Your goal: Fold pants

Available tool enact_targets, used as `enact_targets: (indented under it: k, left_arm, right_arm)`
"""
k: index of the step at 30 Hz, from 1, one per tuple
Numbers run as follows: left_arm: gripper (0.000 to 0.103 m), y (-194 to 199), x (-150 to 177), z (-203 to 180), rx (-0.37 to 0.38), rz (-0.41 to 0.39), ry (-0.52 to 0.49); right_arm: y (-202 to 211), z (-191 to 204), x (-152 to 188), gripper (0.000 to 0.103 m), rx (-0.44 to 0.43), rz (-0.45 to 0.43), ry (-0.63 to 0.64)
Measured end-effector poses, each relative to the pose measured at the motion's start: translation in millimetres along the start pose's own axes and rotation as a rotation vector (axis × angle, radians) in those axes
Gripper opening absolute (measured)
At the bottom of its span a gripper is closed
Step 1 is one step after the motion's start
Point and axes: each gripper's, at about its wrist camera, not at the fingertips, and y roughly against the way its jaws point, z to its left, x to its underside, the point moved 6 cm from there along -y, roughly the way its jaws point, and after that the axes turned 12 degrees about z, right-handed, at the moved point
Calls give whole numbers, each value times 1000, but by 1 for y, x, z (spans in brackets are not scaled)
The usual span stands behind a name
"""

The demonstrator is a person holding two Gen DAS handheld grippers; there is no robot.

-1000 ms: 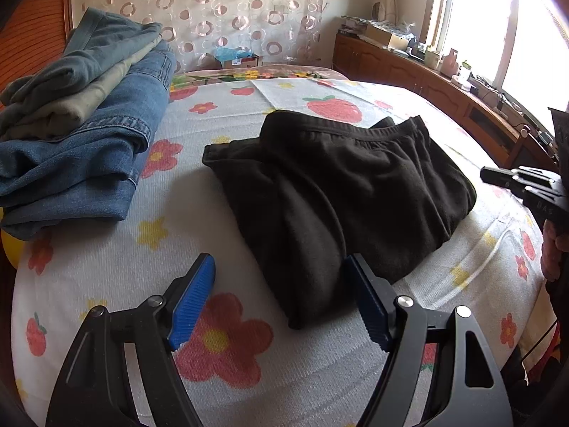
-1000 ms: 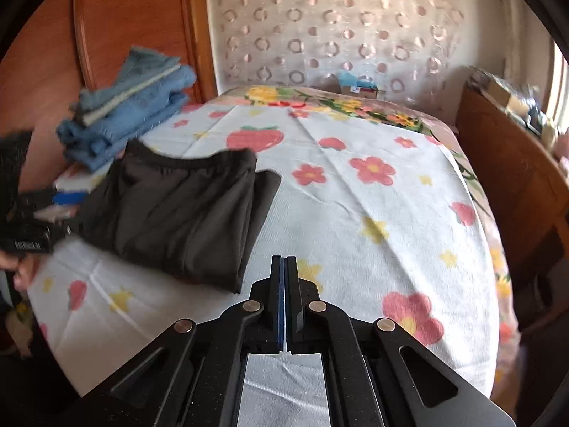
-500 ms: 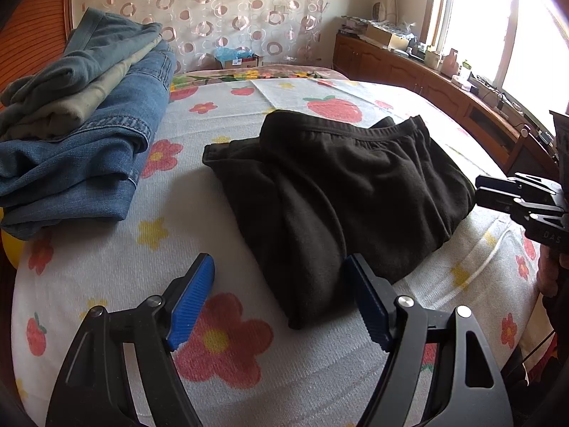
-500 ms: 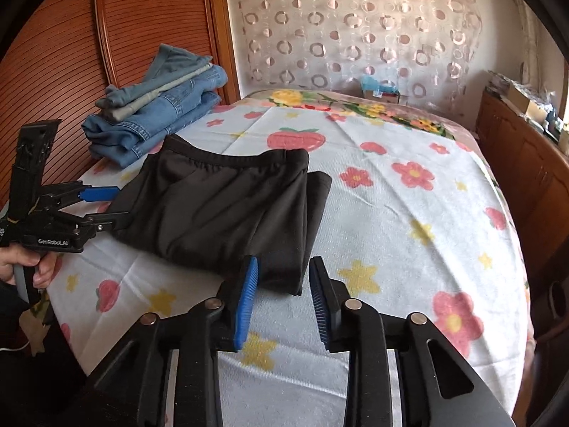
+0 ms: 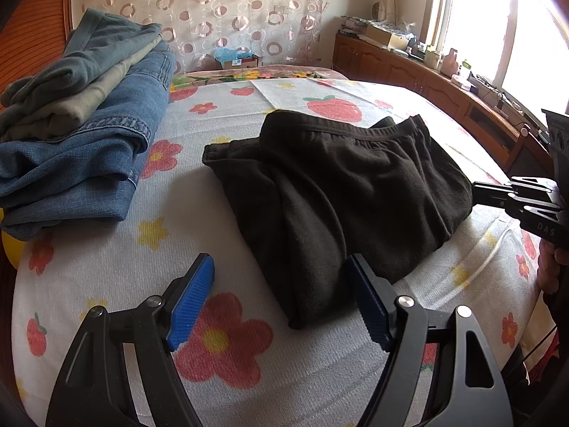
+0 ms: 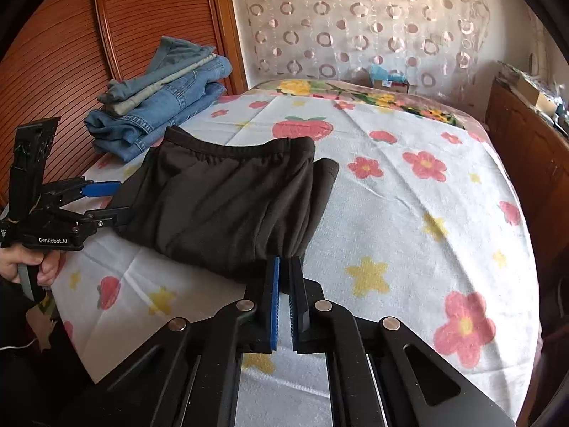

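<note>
Left tongs (image 5: pixel 281 299): spread wide, nothing pinched. They are held low over the near edge of the bed (image 5: pixel 106 284), with the near corner of the black pants (image 5: pixel 348 192) lying just ahead, between the pads. No change is seen there over the last second.

Right tongs (image 6: pixel 283 267): pressed almost fully together, tips set right at the pants' edge on the right-hand side. Half a second ago they were spread just short of that edge, so a closing move has just been made. Cloth folds are seen bunching toward the tips, so a pinch on the edge is judged likely (cloth between the pads can't be confirmed from either view).

The pants are already folded into a compact rectangle, waistband toward the far side, lying on the floral sheet close to the bed's near edge. A folded stack of jeans (image 5: pixel 81 135) sits near them at the bed's left edge, by the wooden panel, apart from the pants.

What it means: the fold looks mostly done. The right-side edge is probably being taken for a last fold or a tidy-up, and the left tongs are placed for the matching corner but not yet closed.
</note>
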Motion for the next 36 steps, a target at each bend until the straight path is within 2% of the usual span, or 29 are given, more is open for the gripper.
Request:
enact_targets:
  k: [8,13,22,36]
  left_arm:
    - [44,6,1,-12,36,-26,-24]
    - [14,13,0,-17,43,-44,-44]
    - [10,31,10,-22,58,-57,-64]
    - [10,48,51,-35,99,-37,-65]
  right_arm:
    - [-3,3,1,4,10,-3,-7]
    - [0,3,1,3,17,-14,-5]
    - [23,8,13,3,10,-46,0]
    - [59,15,69,2,-49,-38,-60]
